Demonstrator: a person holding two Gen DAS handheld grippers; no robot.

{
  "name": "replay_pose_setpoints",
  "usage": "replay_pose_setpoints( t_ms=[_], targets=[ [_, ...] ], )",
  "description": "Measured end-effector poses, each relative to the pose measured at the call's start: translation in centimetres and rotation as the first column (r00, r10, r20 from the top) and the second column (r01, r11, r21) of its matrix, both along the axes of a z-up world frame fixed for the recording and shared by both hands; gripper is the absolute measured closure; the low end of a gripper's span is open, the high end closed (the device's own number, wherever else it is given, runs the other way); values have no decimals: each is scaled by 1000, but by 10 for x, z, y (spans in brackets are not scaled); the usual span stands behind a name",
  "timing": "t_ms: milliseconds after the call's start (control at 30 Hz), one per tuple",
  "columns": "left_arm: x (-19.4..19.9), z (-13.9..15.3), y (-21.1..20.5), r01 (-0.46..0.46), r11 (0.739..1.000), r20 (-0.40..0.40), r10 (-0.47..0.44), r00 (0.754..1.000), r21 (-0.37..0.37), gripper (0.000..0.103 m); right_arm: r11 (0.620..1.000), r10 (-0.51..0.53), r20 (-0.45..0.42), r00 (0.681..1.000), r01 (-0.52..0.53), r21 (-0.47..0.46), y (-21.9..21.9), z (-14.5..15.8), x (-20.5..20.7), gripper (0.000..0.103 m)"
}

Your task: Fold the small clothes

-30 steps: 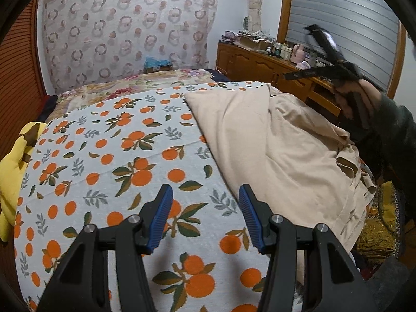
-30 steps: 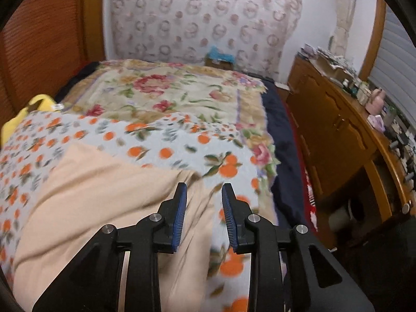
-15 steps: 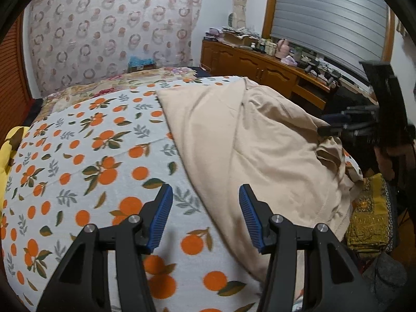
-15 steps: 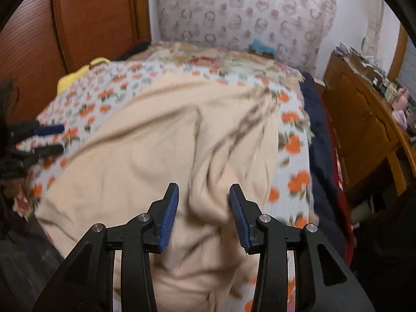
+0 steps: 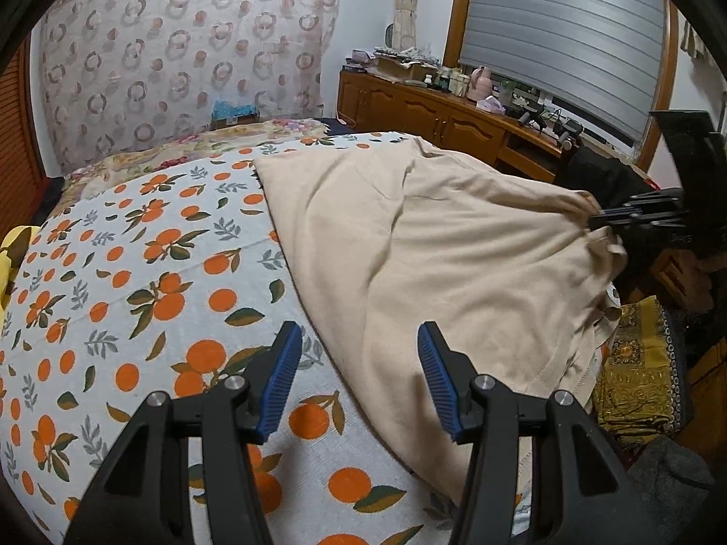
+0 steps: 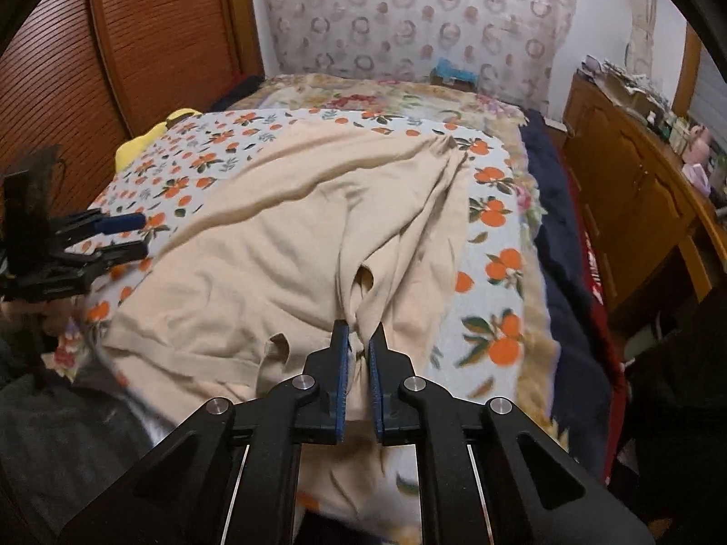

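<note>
Right gripper: just swung over and clamped on the shirt edge.
Left gripper: jaws apart, empty, hovering.
Meaning: fold can start.

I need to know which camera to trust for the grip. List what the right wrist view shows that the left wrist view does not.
Only the right wrist view: the right gripper seen from behind, its blue pads pinching a bunched fold of the beige garment, and the ribbed wooden panel.
Only the left wrist view: the window blind, and the open left gripper hanging over the garment's edge.
Both: the garment, the orange-print sheet, the wooden dresser.
</note>
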State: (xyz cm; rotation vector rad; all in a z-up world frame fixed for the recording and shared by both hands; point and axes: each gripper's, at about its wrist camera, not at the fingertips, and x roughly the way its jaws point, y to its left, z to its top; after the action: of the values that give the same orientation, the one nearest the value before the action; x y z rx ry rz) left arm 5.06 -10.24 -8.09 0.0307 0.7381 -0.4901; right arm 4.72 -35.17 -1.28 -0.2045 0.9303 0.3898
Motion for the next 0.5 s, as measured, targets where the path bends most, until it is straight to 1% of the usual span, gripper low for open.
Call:
replay_pose_setpoints(
  t_ms=[67, 133, 200, 233, 300, 367, 467, 500],
  targets=[
    [-1, 0, 1, 3, 1000, -4, -3, 1000, -1, 50, 998, -18, 10, 1000, 19, -67, -3, 2, -8, 97],
    [-3, 1, 1, 6, 1000, -5, -6, 1000, -4, 50, 992, -53, -1, 999, 52, -115, -7, -5, -10, 97],
    [-5, 1, 1, 10, 1000, -6, -10, 1000, -4, 50, 992, -64, -8, 998, 63, -110, -11, -9, -12, 96],
    [-6, 1, 0, 12, 1000, -5, -12, 1000, -3, 50, 991, -74, -6, 997, 73, -109, -12, -10, -12, 88],
    [-9, 1, -2, 14, 1000, -8, -14, 1000, -1, 50, 988, -102, 36, 994, 105, -113, -13, -9, -13, 76],
    [-11, -1, -4, 20, 1000, -17, -20, 1000, 5, 50, 993, -101, 36, 994, 103, -54, -11, -7, -12, 74],
    [-14, -5, -7, 28, 1000, -30, -27, 999, 11, 50, 995, -86, 42, 995, 88, -55, -2, -12, -11, 67],
    [-14, -6, -7, 28, 1000, -36, -27, 999, 10, 50, 994, -86, 39, 995, 89, -58, 1, -15, -10, 63]
  ],
)
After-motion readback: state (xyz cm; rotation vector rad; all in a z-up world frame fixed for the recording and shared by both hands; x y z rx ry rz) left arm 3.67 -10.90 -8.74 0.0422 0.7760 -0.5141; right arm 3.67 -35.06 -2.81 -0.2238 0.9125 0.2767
